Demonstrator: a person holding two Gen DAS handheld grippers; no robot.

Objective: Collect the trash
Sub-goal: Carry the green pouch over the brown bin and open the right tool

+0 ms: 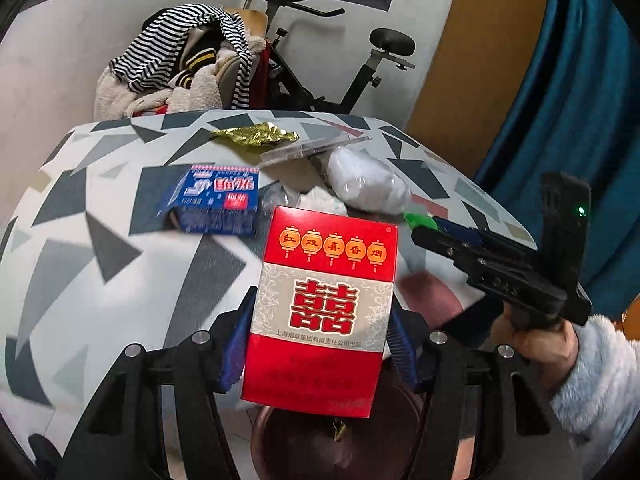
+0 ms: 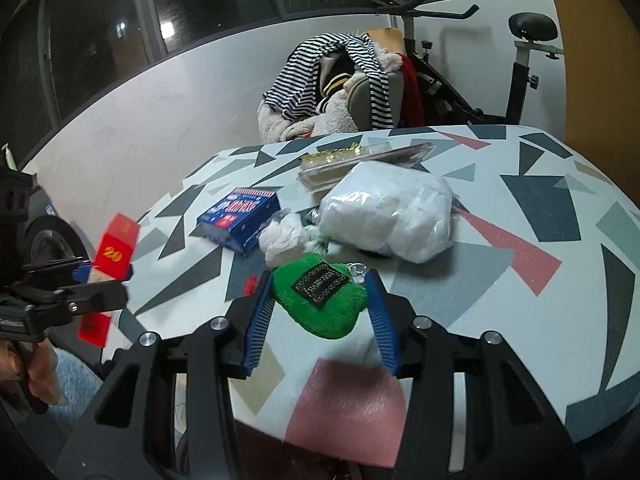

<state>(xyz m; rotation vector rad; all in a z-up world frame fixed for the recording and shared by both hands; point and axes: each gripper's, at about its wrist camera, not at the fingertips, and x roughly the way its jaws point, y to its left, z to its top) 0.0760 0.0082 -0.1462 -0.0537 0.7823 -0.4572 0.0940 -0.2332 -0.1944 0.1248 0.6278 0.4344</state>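
Two grippers are at work over the patterned table (image 2: 520, 208), each with something between its fingers. The left gripper (image 1: 320, 320) is clamped on the sides of a red cigarette pack (image 1: 324, 312), held upright with its long axis vertical, just off the table's near edge and directly above a dark round bin (image 1: 320, 440) below that edge. That drop is the relation that matters: the pack looks lined up over the bin mouth, so letting go should probably land it inside. The right gripper (image 2: 320, 300) straddles a green plush pouch (image 2: 320, 300) lying flat near the table's front; its jaws sit partly closed, close to both sides, though whether they press it I cannot tell. Farther back on the table lie a blue box (image 2: 240, 220), a white wrapped bundle (image 2: 392, 216) and gold foil (image 1: 256, 136)
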